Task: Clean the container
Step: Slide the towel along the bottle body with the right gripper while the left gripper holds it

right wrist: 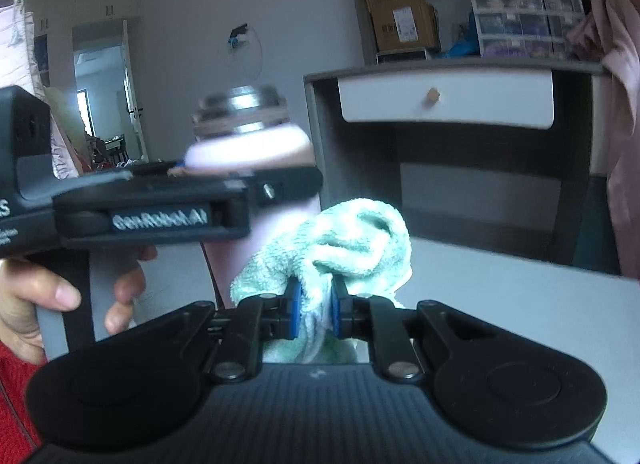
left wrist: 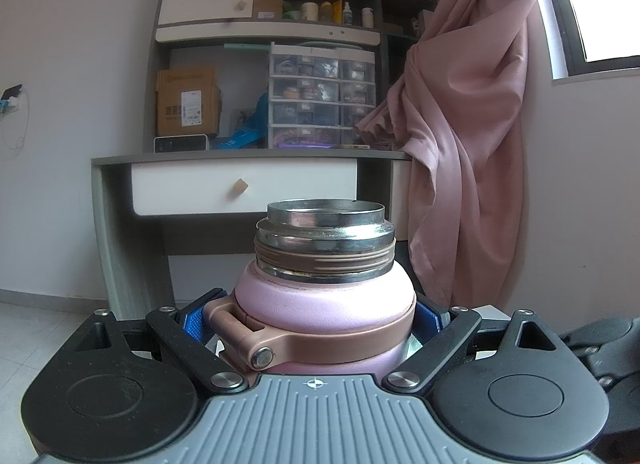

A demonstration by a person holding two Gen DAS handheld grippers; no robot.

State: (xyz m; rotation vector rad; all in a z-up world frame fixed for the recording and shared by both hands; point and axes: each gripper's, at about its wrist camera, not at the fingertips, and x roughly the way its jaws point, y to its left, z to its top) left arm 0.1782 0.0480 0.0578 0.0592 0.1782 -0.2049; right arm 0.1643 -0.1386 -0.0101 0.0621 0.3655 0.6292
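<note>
With the left gripper (left wrist: 316, 324) clamped on the upright, lidless flask (left wrist: 324, 304) and the right gripper (right wrist: 314, 306) pinching the cloth (right wrist: 340, 244) just beside its wall, wiping should press firmly while the left holds steady.

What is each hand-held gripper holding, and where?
Left hand-held gripper clamps the pink bottle at its shoulder, below the neck. Right hand-held gripper pinches the green cloth.
</note>
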